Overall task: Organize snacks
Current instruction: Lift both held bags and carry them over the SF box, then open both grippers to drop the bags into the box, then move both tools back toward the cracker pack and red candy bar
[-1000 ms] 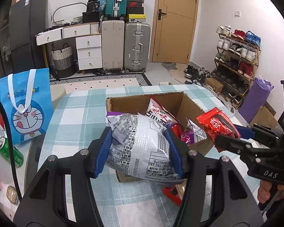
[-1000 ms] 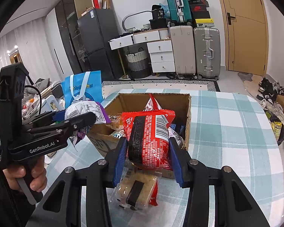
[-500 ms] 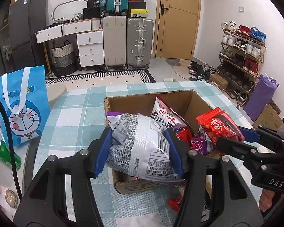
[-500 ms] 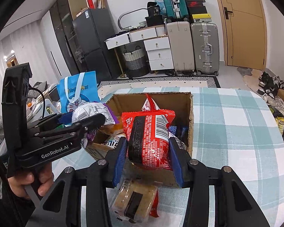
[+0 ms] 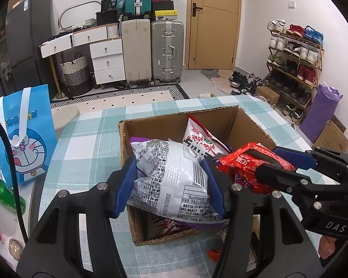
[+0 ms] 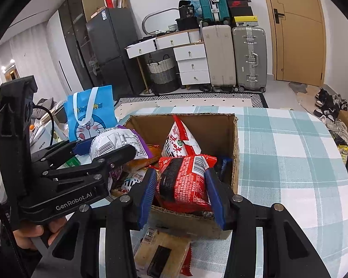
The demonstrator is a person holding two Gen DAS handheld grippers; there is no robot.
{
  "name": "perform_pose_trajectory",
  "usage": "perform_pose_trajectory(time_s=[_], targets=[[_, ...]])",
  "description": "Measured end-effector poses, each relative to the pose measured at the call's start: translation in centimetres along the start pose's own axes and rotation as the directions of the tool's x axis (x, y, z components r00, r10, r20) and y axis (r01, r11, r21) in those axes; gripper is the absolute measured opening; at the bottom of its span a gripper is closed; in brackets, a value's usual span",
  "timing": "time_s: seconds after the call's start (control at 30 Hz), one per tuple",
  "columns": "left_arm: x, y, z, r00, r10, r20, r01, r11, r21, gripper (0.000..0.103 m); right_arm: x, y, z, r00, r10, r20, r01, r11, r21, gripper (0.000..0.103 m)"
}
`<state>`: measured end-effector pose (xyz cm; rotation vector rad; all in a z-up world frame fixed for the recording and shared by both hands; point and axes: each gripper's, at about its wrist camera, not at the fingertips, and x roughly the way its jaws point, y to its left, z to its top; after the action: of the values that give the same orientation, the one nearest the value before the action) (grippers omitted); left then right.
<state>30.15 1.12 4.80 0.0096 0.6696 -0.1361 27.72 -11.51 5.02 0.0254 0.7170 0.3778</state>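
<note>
With several snacks already in the cardboard box [image 5: 250, 125], the left tool [image 5: 171, 185] clamps a white bag [image 5: 171, 180] and the right tool [image 6: 181, 187] a red packet [image 6: 183, 180] above it, while a biscuit pack [image 6: 164, 252] waits on the table [image 6: 290, 162].

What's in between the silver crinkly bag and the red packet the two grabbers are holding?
In the right wrist view, an orange packet in the cardboard box lies between the silver bag and the red packet.
</note>
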Motion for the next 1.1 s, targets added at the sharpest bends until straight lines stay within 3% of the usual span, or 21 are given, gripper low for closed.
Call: perform_pose_trajectory(time_s=[0.1, 0.2, 0.27, 0.33, 0.4, 0.5, 0.53, 1.1], targets=[[0.0, 0.3, -0.1, 1.000, -0.002, -0.023, 0.002, 1.000, -0.008, 0.056, -0.5, 0.1, -0.1, 1.000, 0.000, 0.011, 0.000, 1.000, 0.002, 0.052], [-0.6, 0.3, -0.2, 1.000, -0.004, -0.024, 0.004, 1.000, -0.009, 0.070, -1.2, 0.2, -0.2, 1.000, -0.013, 0.025, 0.013, 1.000, -0.009, 0.054], [-1.2, 0.4, -0.3, 1.000, -0.009, -0.025, 0.009, 1.000, -0.021, 0.083, -1.7, 0.1, -0.3, 0.999, -0.021, 0.031, 0.021, 1.000, -0.010, 0.063], [-1.8, 0.6, -0.5, 1.000, -0.015, -0.024, 0.015, 0.999, -0.030, 0.084, -2.3, -0.3, -0.4, 0.999, -0.017, 0.043, 0.017, 1.000, 0.007, 0.079], [-2.5, 0.7, -0.6, 0.999, -0.020, -0.031, 0.019, 0.999, -0.036, 0.085, -3.0, -0.7, -0.6, 0.998, -0.020, 0.061, 0.019, 0.999, 0.027, 0.084], [-3.5, 0.9, -1.0, 0.999, -0.016, -0.040, 0.014, 0.999, -0.048, 0.101, -3.9, -1.3, -0.8, 0.998, -0.027, 0.065, 0.023, 0.998, 0.057, 0.095], [-4.1, 1.0, -1.2, 0.999, -0.014, -0.032, 0.013, 0.999, -0.053, 0.102, -4.1, -1.5, -0.9, 0.997, -0.028, 0.065, 0.024, 0.998, 0.065, 0.099], [-8.3, 2.9, -7.3, 0.997, 0.029, -0.076, -0.041, 0.987, -0.155, 0.102, -5.1, -2.0, -4.5, 0.999, -0.027, -0.028, 0.030, 0.993, 0.117, 0.102]])
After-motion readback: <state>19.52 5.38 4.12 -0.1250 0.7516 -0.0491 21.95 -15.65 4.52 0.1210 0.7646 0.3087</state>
